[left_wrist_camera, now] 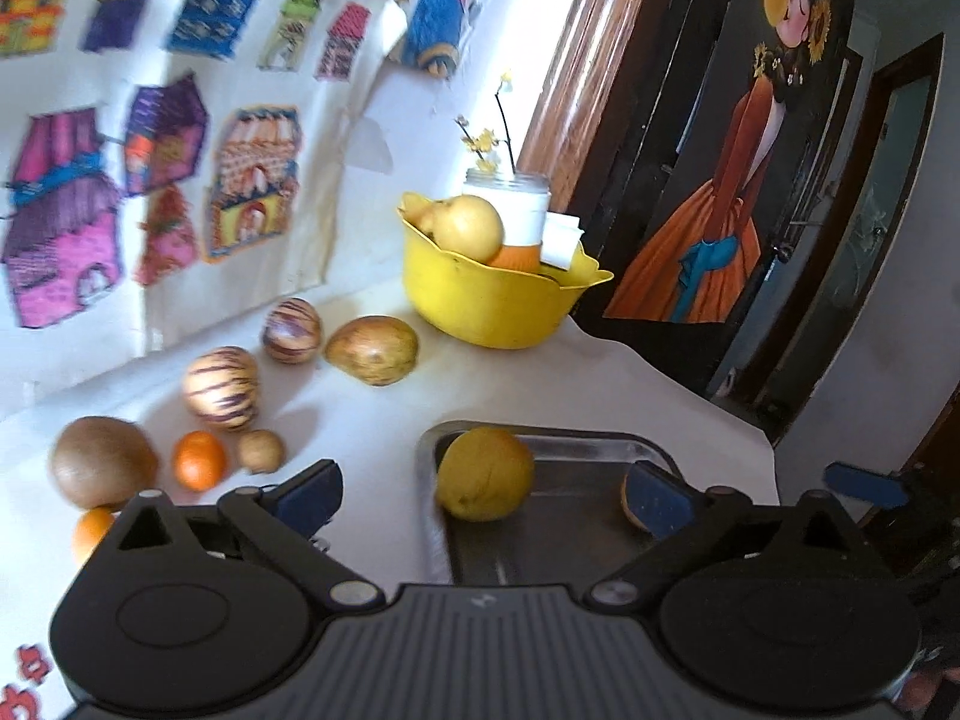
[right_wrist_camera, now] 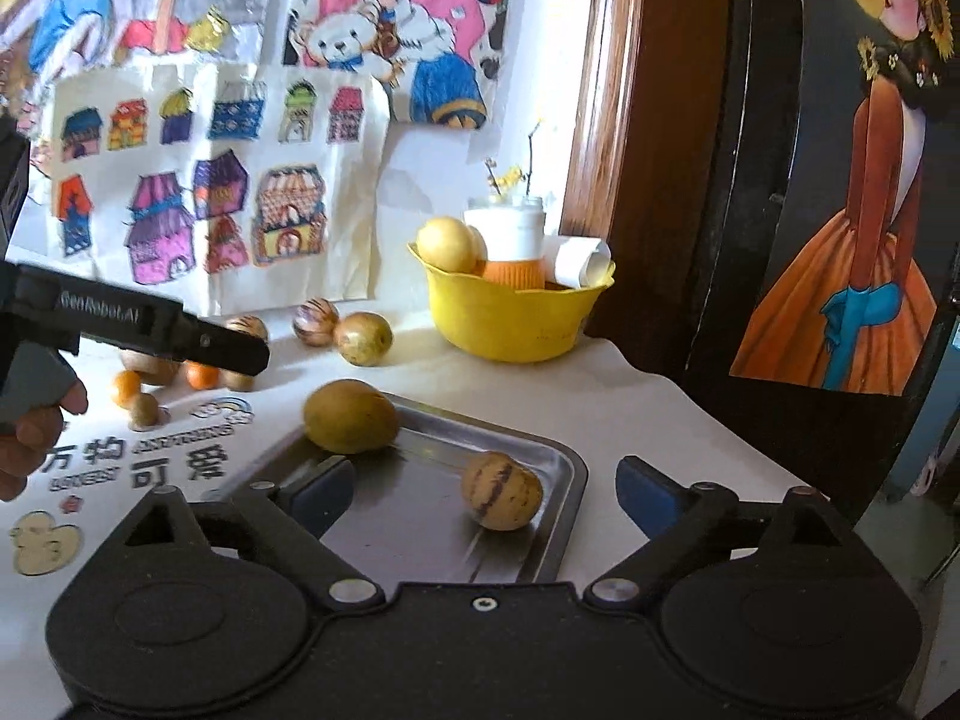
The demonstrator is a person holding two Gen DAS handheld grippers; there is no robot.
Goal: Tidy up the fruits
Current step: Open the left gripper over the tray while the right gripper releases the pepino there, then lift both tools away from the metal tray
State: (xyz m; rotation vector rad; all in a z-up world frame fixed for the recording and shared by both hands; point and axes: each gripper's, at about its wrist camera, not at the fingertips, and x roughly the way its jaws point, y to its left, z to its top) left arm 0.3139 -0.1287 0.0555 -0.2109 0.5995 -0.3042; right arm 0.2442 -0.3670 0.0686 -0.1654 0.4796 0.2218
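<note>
We work at a white table [right_wrist_camera: 600,396] set against a wall papered with bright children's drawings [right_wrist_camera: 198,204], with a dark poster of a figure in an orange dress [right_wrist_camera: 852,276] to the right. Nearest us in the right wrist view, the right gripper [right_wrist_camera: 483,489] has its blue-padded jaws spread wide with nothing between them, hanging over a steel tray [right_wrist_camera: 564,480]. On that tray we see a striped yellow fruit [right_wrist_camera: 501,491] near the right rim and a larger yellow-green fruit [right_wrist_camera: 350,416] at the far left corner, the two well apart. In the left wrist view, the left gripper [left_wrist_camera: 480,495] also stands spread wide and pinches nothing; the yellow-green fruit lies just beyond its pads. To the left of the tray we find loose fruit on the table: a brown round fruit [left_wrist_camera: 103,461], a small orange [left_wrist_camera: 200,459], a small tan fruit [left_wrist_camera: 260,450] and another orange [left_wrist_camera: 93,531] partly hidden by the gripper body. Farther back lie two purple-striped fruits [left_wrist_camera: 221,387] [left_wrist_camera: 292,330] and a greenish-brown fruit [left_wrist_camera: 372,350]. Against the wall stands a yellow bowl [left_wrist_camera: 480,300] holding a pale yellow fruit [left_wrist_camera: 468,227], a white jar [left_wrist_camera: 510,204] with yellow flower sprigs and a roll of paper [right_wrist_camera: 579,261]. In the right wrist view, a hand [right_wrist_camera: 30,438] grips the left tool's handle at the left edge
</note>
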